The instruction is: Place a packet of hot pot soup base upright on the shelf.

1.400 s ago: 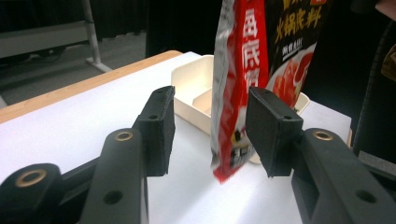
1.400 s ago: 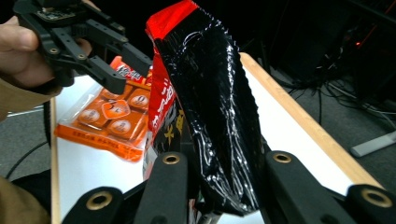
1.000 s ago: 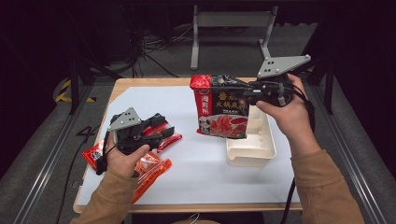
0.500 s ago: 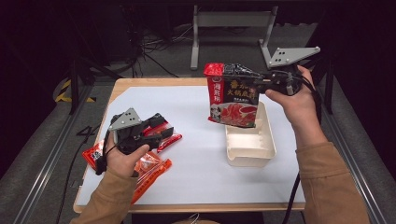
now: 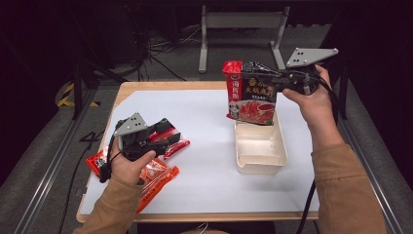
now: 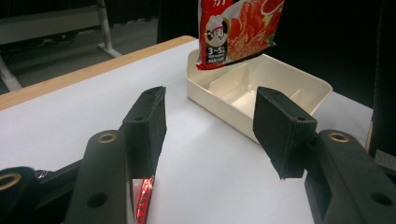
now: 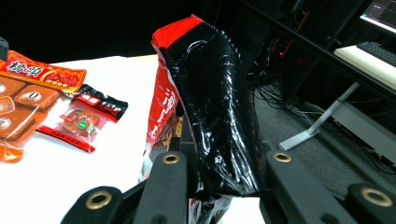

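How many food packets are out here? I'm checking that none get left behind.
At least 3: a large packet held by the right gripper above the tray; an orange packet beside the left hand; a small packet near the left gripper. The hand may hide more.

The right gripper [image 7: 219, 186] is clamping a red-and-black pouch [image 7: 210, 112] between its jaws. Orange packets [image 7: 32, 88] and a small sachet [image 7: 88, 116] are lying on the white table [image 7: 112, 154] at left.
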`<action>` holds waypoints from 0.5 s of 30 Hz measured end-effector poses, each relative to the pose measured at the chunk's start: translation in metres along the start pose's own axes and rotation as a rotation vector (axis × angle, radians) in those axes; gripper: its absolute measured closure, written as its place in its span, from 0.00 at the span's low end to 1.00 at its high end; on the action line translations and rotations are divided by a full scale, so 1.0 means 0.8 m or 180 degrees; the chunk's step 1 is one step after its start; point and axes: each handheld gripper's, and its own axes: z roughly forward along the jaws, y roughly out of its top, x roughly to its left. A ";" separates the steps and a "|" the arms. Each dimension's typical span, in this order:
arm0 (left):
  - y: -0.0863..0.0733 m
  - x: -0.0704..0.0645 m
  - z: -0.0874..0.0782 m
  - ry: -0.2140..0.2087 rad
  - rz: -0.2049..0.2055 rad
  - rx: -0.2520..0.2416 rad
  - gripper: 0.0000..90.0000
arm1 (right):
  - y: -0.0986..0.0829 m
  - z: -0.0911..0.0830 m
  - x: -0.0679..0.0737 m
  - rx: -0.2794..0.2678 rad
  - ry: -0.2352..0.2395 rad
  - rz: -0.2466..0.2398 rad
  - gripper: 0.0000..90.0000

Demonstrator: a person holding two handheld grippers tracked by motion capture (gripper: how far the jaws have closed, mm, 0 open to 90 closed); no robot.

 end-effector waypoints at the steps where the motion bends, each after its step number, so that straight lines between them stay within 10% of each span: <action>1: 0.000 0.000 0.000 0.0000 0.0000 -0.0001 0.50 | -0.002 0.001 -0.002 -0.0003 -0.0007 -0.0002 0.85; 15: -0.003 0.002 -0.001 0.0027 -0.0018 0.0018 0.50 | -0.029 0.016 -0.025 -0.0019 -0.0109 -0.0112 0.85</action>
